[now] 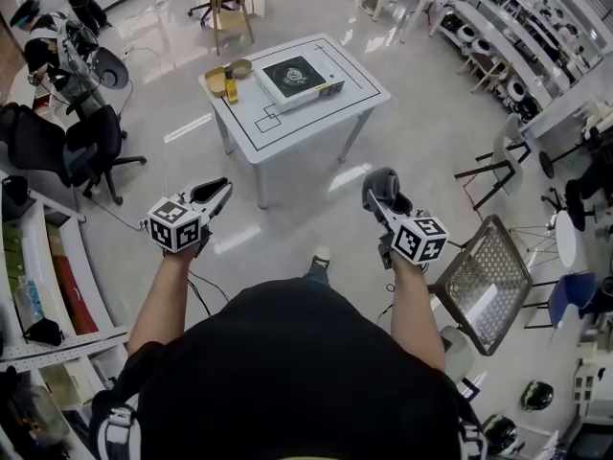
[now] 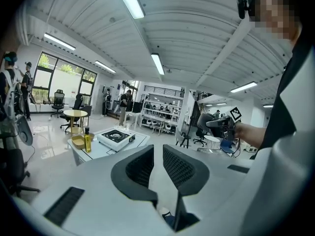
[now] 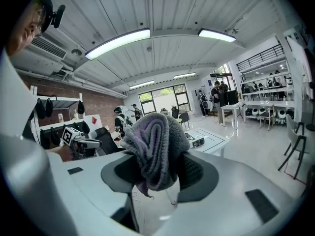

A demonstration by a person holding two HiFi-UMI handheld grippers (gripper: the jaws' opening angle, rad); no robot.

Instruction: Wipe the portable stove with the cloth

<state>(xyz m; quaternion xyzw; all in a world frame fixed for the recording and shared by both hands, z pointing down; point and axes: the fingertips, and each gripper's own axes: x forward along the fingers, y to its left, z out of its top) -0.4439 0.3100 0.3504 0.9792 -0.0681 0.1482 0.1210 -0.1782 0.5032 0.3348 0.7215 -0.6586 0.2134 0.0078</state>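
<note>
well ahead of the person, on the white desk (image 1: 330, 113), the portable stove (image 1: 295, 78) sits with a yellow bottle (image 1: 231, 90) and a bowl (image 1: 238, 67) just beside it. the person stands on the floor, well apart from the desk. the right hand-held gripper (image 1: 383, 197) is clamped on a bunched grey-purple cloth (image 3: 156, 146). the left hand-held gripper (image 1: 221, 189) has its jaws a little apart, with nothing between them.

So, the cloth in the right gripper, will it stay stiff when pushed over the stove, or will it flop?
Probably floppy: the cloth is bunched in soft folds between the jaws of the right gripper, with a loose end hanging below. It looks thick and fuzzy, so it should drag rather than slip.
</note>
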